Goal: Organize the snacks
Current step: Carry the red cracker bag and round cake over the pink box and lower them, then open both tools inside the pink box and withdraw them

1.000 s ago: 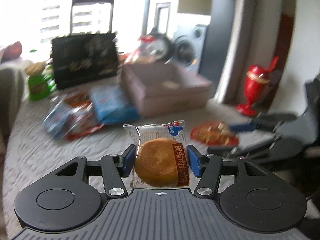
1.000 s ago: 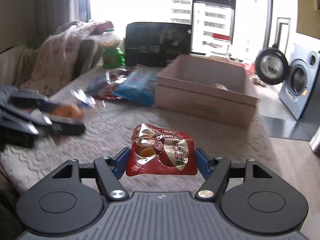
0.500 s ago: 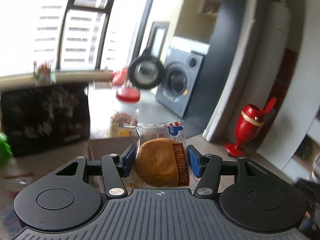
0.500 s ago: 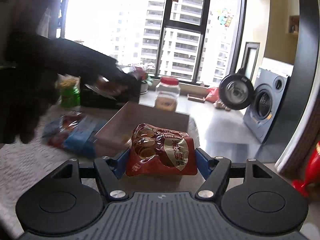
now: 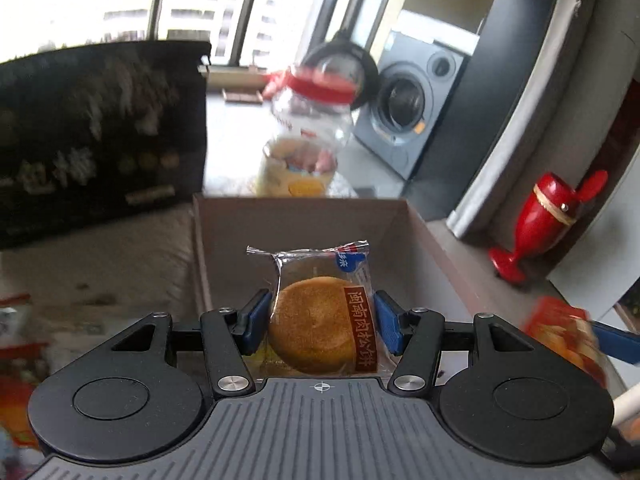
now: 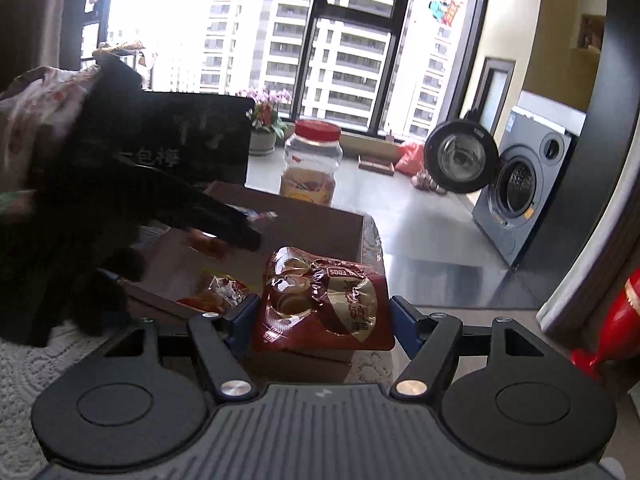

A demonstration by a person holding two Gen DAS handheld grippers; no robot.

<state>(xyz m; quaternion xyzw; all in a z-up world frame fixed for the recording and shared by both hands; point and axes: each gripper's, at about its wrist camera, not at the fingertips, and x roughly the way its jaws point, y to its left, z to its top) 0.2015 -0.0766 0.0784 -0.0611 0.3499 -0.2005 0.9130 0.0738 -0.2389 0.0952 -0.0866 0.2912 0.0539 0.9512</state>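
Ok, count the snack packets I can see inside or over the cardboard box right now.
3: the pastry packet in the left gripper, the red packet in the right gripper, one orange packet lying inside the box. More may be hidden.

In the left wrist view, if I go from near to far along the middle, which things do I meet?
left gripper → wrapped round cake held between its blue pads → open cardboard box → clear jar with red lid → washing machine with its round door open.
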